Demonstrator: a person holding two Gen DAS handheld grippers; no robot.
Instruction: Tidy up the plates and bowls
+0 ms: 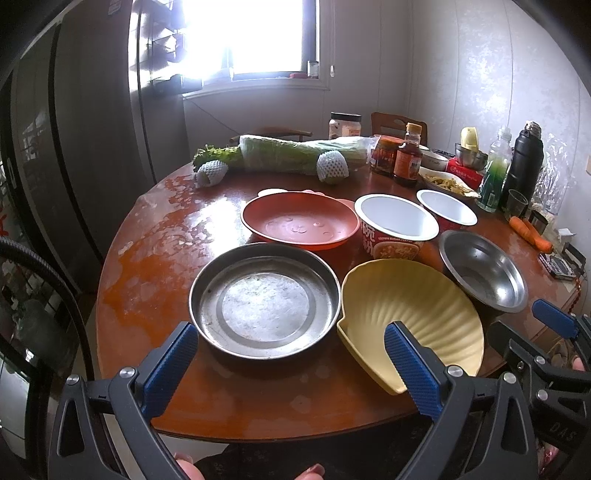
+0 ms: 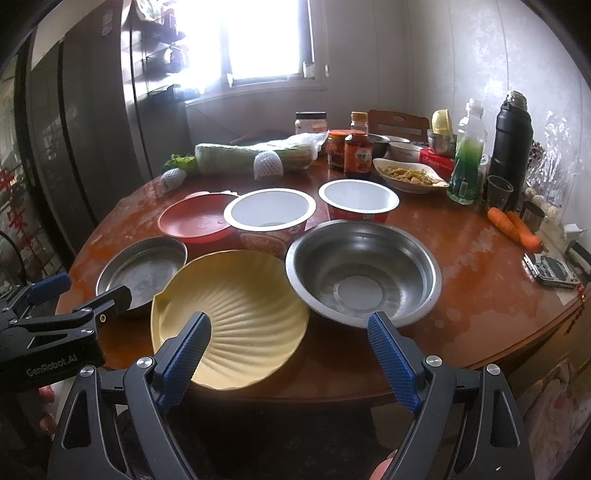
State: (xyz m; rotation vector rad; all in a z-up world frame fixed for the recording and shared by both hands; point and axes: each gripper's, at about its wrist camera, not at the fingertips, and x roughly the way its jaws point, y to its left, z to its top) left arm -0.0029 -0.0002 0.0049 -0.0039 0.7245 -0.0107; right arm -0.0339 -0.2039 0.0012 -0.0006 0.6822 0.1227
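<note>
Washing out the window at the far wall, daylight hides everything beyond the glass, while both gripper bodies run off the lower frame edges and the print on the two red paper cups stays too small to read. Spreading below: a round, worn, reddish-brown wooden table with pale scuffed patches, set against a pale papered wall, a dark cabinet at the left and a wooden chair back behind. Hovering at the near edge, left gripper with its blue-padded fingers spread wide and holding nothing, the flat steel pan straight ahead between them; right gripper likewise wide apart and empty, above the near rim of the yellow shell-shaped plate, not touching it. Grouped mid-table: the yellow plate between the steel pan and the steel bowl, the bowl's rim just beside the plate's; behind them the red plate and two red paper cups, white inside. All six apparently empty. Farther back: wrapped greens, sauce jars, a white dish of yellowish food, a green-tinted bottle, a black flask and carrots at the right.
</note>
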